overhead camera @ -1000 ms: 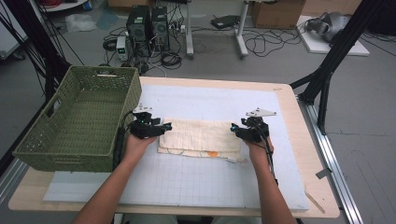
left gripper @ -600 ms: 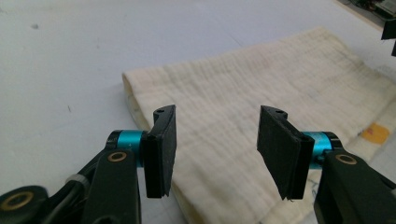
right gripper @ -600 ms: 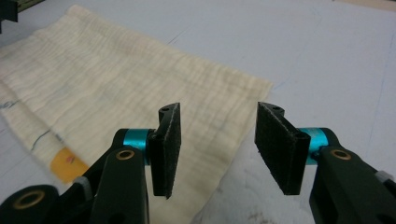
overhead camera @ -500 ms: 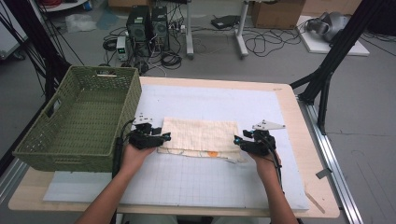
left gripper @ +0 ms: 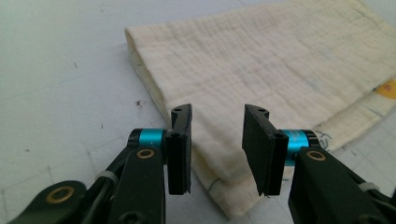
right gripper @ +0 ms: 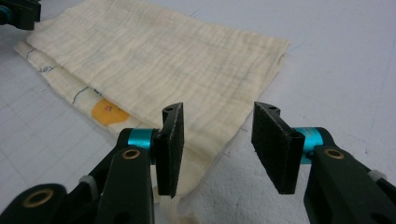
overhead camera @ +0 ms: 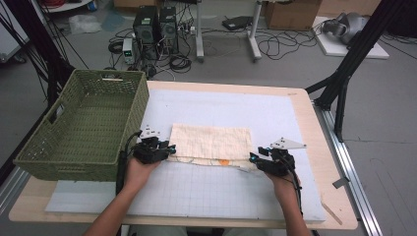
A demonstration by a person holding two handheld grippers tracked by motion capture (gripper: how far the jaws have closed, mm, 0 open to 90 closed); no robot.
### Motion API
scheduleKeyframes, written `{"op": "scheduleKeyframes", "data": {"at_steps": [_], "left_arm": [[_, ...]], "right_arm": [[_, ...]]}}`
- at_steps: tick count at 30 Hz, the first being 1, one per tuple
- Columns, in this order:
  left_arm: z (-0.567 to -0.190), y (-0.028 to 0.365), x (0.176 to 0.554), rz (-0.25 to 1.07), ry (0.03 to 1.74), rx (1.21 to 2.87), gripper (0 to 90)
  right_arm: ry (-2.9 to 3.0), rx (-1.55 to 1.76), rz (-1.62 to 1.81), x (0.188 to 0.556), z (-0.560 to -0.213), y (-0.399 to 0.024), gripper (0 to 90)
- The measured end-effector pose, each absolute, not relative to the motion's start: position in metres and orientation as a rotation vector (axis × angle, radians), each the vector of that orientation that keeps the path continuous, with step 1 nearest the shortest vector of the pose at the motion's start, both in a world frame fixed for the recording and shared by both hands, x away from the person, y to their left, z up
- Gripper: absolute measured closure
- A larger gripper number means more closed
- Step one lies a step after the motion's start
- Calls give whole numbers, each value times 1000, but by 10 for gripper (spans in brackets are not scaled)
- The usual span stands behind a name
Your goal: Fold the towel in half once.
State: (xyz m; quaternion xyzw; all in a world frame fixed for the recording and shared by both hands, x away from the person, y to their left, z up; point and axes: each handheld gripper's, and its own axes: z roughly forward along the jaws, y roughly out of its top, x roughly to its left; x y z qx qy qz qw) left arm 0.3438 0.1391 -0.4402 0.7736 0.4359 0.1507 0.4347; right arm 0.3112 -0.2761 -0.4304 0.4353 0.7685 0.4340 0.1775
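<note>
A folded cream cloth [overhead camera: 211,141] lies on the white grid mat, with an orange patch on the lower layer at its near edge. My left gripper [overhead camera: 168,149] is at the cloth's near left corner. In the left gripper view the jaws [left gripper: 218,114] stand apart over that corner [left gripper: 280,70] and have just been closing, with the pads clear of the fabric. My right gripper [overhead camera: 254,159] is at the near right corner. Its jaws [right gripper: 219,112] have also just been closing, still open, with the cloth [right gripper: 154,60] under the left jaw.
A green woven basket [overhead camera: 133,113] stands at the left, close beside my left hand. The white mat [overhead camera: 221,103] covers most of the wooden table [overhead camera: 305,113]. Cables, computer towers and stand legs are on the floor beyond the table.
Both hands have drawn back toward the person, from the cloth's far part to its near corners. Both pairs of jaws stand narrower than before.
</note>
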Motion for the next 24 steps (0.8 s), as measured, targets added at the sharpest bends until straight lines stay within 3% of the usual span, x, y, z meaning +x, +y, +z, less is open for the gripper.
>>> {"op": "scheduleKeyframes", "data": {"at_steps": [4, 10, 24], "left_arm": [[-448, 138, 341, 395, 1091, 1954, 639], [-445, 136, 334, 473, 1047, 1956, 856], [-436, 145, 327, 405, 1024, 1838, 876]], "right_arm": [[2177, 1237, 1238, 311, -431, -276, 539], [2185, 1230, 1234, 311, -431, -275, 545], [2234, 1262, 1135, 318, -442, -264, 626]]}}
